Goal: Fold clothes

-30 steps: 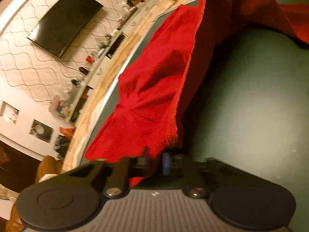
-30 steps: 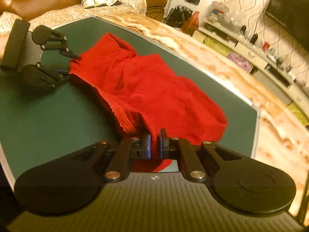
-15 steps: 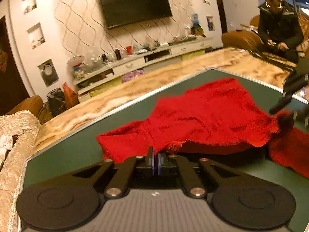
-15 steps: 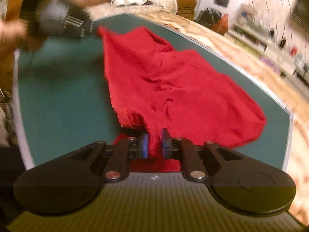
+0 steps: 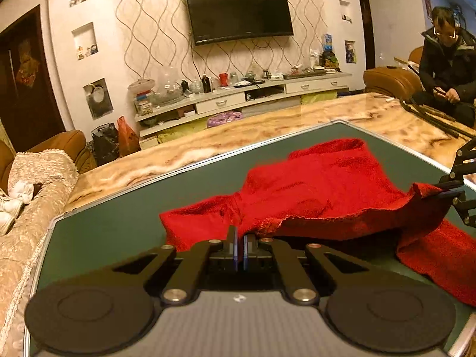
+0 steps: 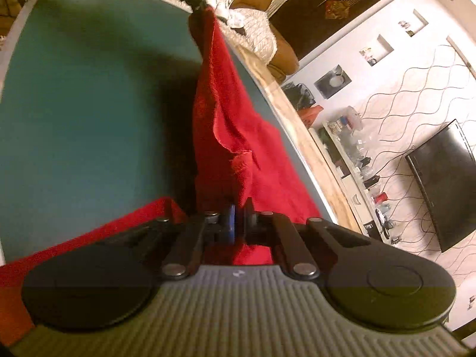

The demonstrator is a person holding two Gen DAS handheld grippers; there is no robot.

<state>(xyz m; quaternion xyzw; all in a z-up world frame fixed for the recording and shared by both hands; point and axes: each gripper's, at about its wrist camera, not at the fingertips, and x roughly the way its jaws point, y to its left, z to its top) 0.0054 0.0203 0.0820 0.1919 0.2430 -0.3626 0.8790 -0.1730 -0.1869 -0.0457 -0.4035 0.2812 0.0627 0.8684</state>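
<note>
Lifted since before, the red terry garment (image 6: 220, 125) hangs taut between my left tongs (image 5: 239, 242) and right tongs (image 6: 238, 217), both pinching its fuzzy hem.

Black TV (image 5: 239, 10) up on the wavy-patterned wall, a long shelf (image 5: 244, 95) full of bottles below it, brown sofa (image 5: 59, 145) on the left, guy in a dark jacket (image 5: 449, 56) sitting far right.

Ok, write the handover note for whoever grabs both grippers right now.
Left gripper: shut on the red garment, pinching its near edge.
Right gripper: shut on the same garment's edge, lifted above the green table.
The held edge hangs taut between the grippers; the rest lies bunched on the table.
Done: both ends gripped and raised.
Left: lay the edge over to make the fold, release, smooth.
</note>
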